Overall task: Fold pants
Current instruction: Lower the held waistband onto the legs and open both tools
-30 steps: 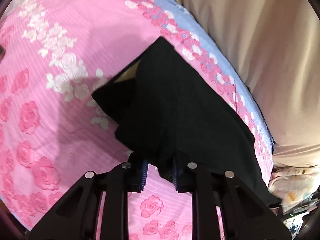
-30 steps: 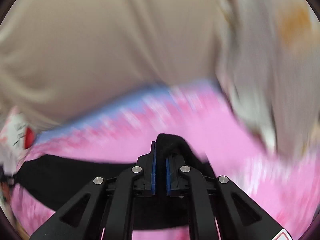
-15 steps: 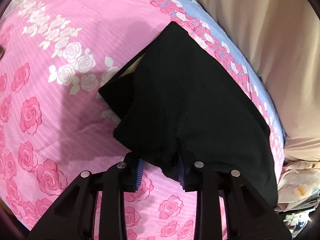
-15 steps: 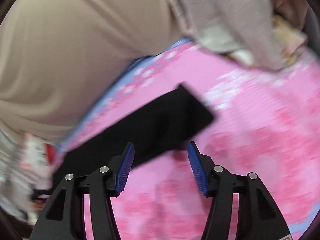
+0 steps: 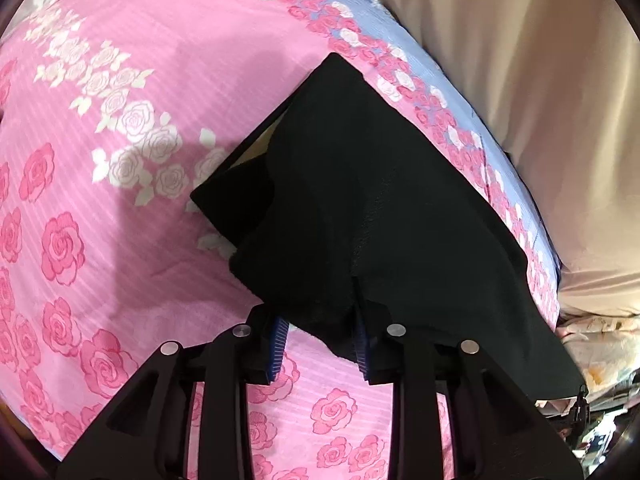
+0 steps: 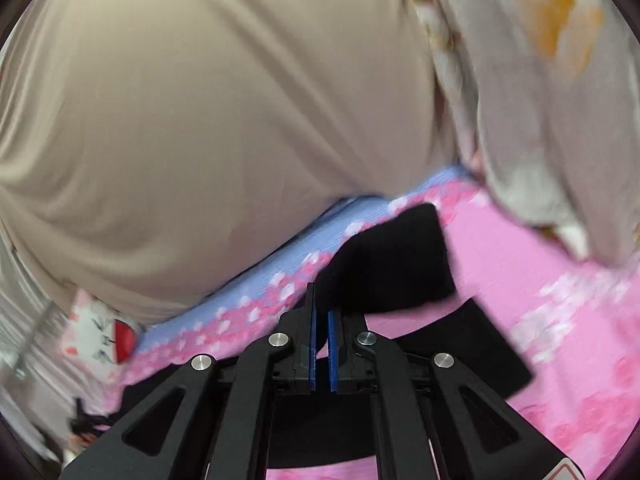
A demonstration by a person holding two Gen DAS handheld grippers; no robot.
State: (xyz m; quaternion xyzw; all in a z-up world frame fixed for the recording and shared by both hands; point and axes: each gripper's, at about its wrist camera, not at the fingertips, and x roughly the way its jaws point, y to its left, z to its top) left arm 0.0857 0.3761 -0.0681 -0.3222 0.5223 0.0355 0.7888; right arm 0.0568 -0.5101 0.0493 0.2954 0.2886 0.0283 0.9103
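The black pants (image 5: 360,216) lie on a pink rose-print bedspread (image 5: 120,208), stretching away from the left gripper (image 5: 318,344) toward the blue border and the beige cover (image 5: 540,100) beyond it. The nearest fold of the pants sits bunched between the left gripper's blue pads (image 5: 276,344), which stand partly apart and pinch that thick edge; its jaws have just been opening a little with the cloth between them.

In the right wrist view, the right gripper (image 6: 321,332) has its pads pressed together after closing within the last half second, and a raised corner of the pants (image 6: 396,264) stands just ahead of and to the right of its tips. Whether cloth is caught there cannot be told. More black cloth lies flat under that gripper.
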